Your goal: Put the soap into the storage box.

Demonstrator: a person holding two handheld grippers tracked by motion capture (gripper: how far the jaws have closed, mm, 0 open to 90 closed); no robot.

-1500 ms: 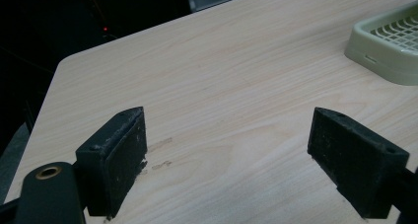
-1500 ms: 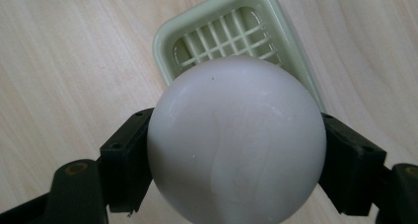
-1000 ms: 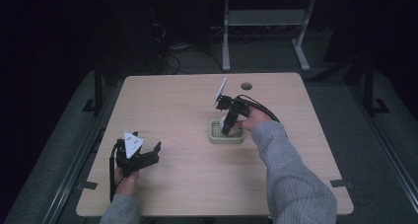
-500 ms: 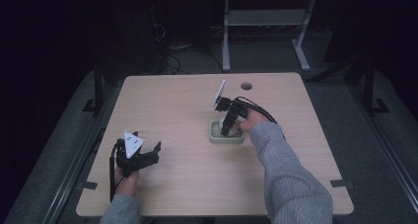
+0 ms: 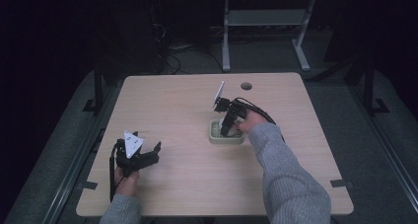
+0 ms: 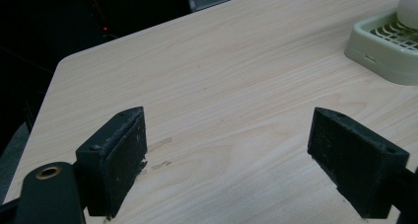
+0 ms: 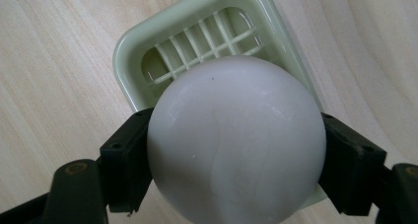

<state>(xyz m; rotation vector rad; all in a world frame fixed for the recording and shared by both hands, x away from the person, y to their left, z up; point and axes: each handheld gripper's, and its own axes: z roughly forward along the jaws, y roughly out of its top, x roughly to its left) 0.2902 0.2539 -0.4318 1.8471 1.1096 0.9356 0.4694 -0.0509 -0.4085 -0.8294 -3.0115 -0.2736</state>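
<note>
While the right gripper (image 7: 231, 150) clamps a white ball (image 7: 235, 140), hiding the tray's (image 7: 133, 46) grid, the left gripper (image 6: 241, 160) gapes.

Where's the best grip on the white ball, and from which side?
Across its widest part, coming from above. The right gripper already holds the white ball that way, one jaw on each side at the middle, over the green tray. A round, smooth shape would likely slip out if pinched off centre, and the tray's walls block a low sideways approach.
</note>
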